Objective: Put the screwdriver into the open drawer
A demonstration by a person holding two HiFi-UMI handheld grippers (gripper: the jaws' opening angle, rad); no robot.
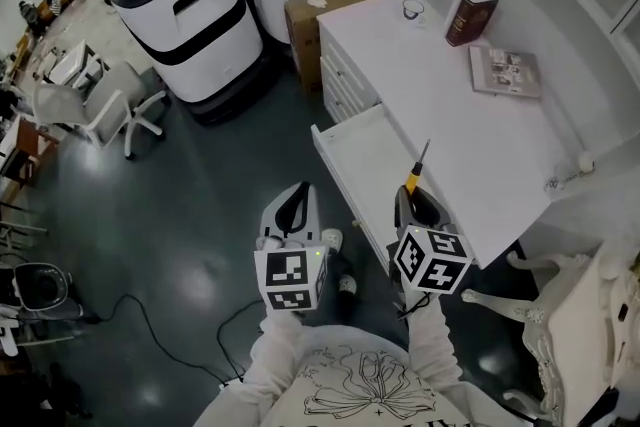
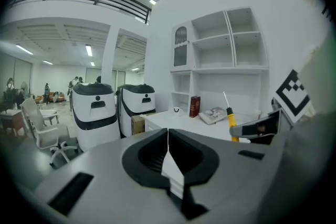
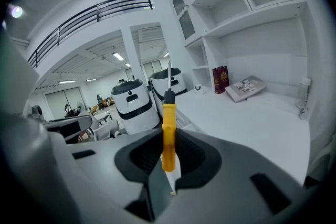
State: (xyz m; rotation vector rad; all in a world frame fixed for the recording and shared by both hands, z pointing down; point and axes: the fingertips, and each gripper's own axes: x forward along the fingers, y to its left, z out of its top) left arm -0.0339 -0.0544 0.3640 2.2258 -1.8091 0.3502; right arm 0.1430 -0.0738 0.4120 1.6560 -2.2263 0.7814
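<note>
My right gripper (image 1: pixel 412 200) is shut on the yellow handle of the screwdriver (image 1: pixel 416 169), whose thin metal shaft points away from me over the white desk's front edge. In the right gripper view the screwdriver (image 3: pixel 168 128) stands upright between the jaws. The open white drawer (image 1: pixel 362 163) juts out from the desk just left of the right gripper. My left gripper (image 1: pixel 293 205) hovers over the dark floor left of the drawer, its jaws closed together on nothing. The left gripper view shows the screwdriver (image 2: pixel 230 115) at its right.
On the desk (image 1: pixel 470 145) lie a dark red book (image 1: pixel 470 17), an open magazine (image 1: pixel 505 71) and a small glass (image 1: pixel 413 11). Two white and black machines (image 1: pixel 185 20) and a cardboard box (image 1: pixel 305 20) stand behind. A white chair (image 1: pixel 560 325) is at right.
</note>
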